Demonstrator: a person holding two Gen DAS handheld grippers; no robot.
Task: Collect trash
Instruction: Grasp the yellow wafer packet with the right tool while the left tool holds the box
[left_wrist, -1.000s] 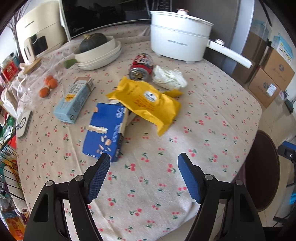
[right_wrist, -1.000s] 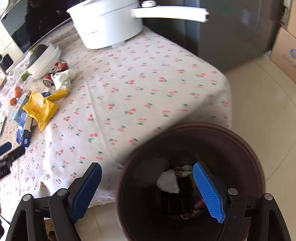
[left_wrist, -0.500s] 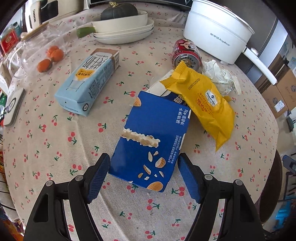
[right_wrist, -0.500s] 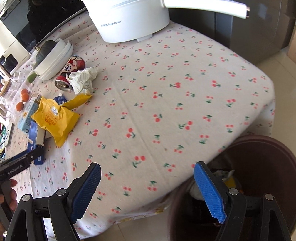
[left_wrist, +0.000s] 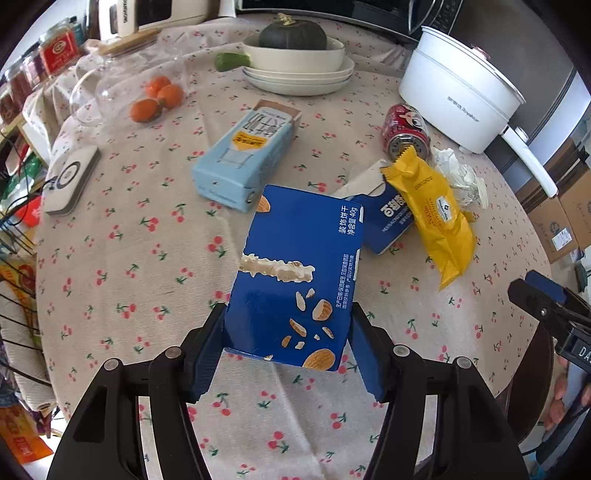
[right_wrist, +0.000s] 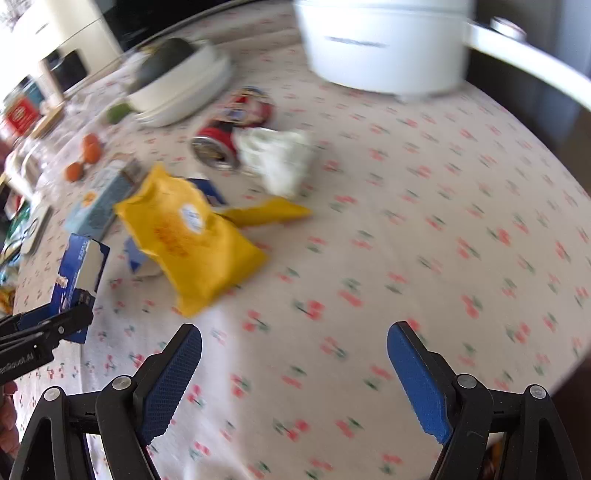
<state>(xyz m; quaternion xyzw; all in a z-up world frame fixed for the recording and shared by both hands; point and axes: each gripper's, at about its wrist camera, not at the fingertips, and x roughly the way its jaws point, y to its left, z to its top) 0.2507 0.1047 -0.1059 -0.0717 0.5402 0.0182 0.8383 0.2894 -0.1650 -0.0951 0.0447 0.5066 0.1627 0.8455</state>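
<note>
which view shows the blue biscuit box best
The left wrist view: the blue biscuit box fills the centre, sharp, printed face up, between the left gripper fingers. The right wrist view shows it only small and blurred at the left edge.

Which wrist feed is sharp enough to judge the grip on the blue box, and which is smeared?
Left wrist view: sharp, evenly lit, fisheye-curved; print on the blue box between the left gripper is readable. Right wrist view: motion blur smears the yellow packet, can and cherry tablecloth.
</note>
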